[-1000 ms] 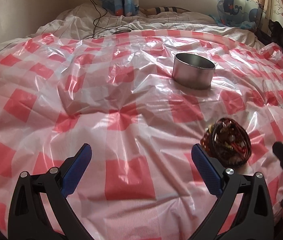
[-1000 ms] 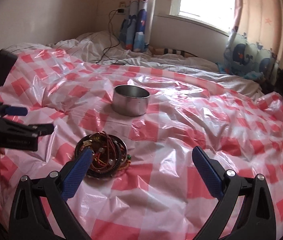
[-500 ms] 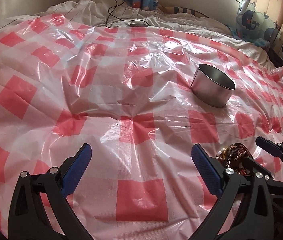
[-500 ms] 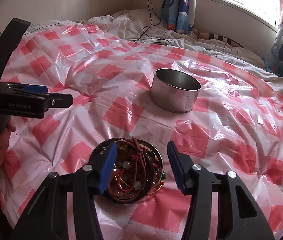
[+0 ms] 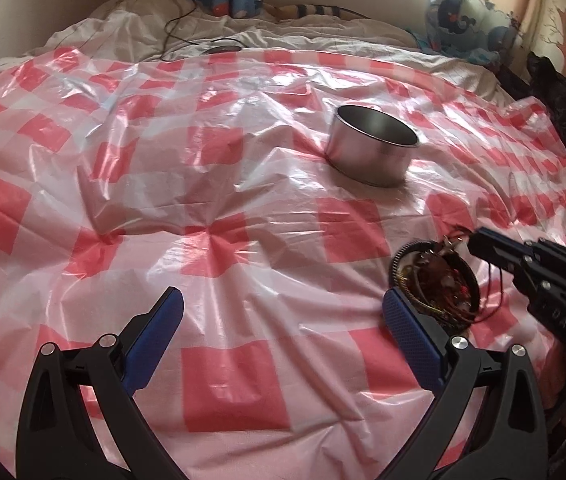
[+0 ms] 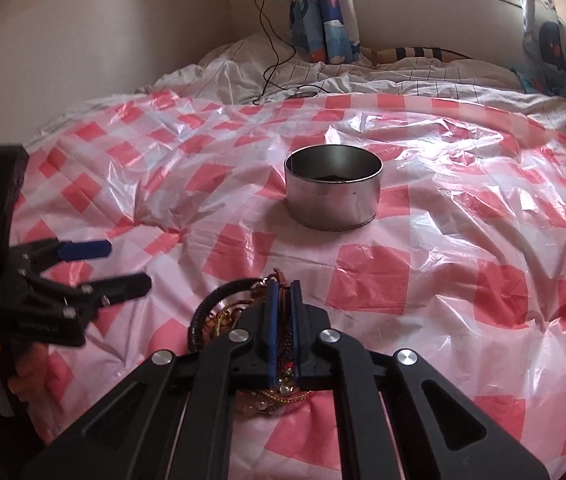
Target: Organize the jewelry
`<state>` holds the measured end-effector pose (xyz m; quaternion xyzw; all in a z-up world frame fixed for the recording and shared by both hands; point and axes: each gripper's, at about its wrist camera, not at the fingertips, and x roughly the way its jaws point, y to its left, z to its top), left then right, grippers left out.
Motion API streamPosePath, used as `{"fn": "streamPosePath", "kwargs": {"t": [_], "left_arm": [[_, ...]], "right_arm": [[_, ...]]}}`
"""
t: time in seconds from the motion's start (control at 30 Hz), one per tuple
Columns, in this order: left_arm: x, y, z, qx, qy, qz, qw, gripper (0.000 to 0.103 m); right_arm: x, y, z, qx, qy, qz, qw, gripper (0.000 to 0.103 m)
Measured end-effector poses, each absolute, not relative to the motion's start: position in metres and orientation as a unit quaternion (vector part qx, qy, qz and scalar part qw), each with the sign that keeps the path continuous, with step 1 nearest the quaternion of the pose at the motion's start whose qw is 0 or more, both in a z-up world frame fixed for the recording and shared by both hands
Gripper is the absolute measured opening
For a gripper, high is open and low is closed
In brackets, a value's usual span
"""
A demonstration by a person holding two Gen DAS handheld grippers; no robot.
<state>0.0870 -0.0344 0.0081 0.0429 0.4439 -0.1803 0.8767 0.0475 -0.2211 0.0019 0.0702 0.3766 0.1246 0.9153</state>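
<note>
The right gripper point(image 6: 282, 320), clamped on strands in the tangled beaded jewelry pile point(image 5: 435, 284) near the red-checked plastic sheet's point(image 5: 211, 160) front edge, faces the round steel tin point(image 6: 333, 188) straight ahead, while the left gripper point(image 5: 283, 332) gapes empty beside.

On the bed, your sheet point(image 6: 463, 240) lay spread under everything. The tin point(image 6: 333, 188) sat far of the jewelry pile point(image 5: 435, 280), well apart. Your right tool point(image 6: 281, 328) was over the pile, your left tool point(image 5: 283, 320) just left of it. Bedding point(image 6: 323, 76) and a cable point(image 6: 271, 60) lay far beyond the sheet.
</note>
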Motion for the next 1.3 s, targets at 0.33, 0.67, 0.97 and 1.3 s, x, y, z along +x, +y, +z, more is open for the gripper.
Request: {"fn": "streamPosePath", "kwargs": {"t": [0.33, 0.67, 0.97, 1.3], "left_arm": [[0.081, -0.082, -0.011, 0.005, 0.46, -0.318, 0.829, 0.096], [0.115, -0.08, -0.029, -0.148, 0.498, -0.365, 0.772, 0.09], [0.13, -0.09, -0.044, -0.151, 0.512, -0.352, 0.769, 0.017], [0.128, -0.076, -0.028, -0.173, 0.493, -0.363, 0.772, 0.009]], "right_arm": [[0.044, -0.272, 0.017, 0.242, 0.317, 0.152, 0.904, 0.006], [0.044, -0.286, 0.02, 0.278, 0.3, 0.154, 0.899, 0.006], [0.043, -0.285, 0.017, 0.281, 0.3, 0.153, 0.899, 0.006], [0.044, -0.285, 0.016, 0.284, 0.298, 0.153, 0.898, 0.006]]}}
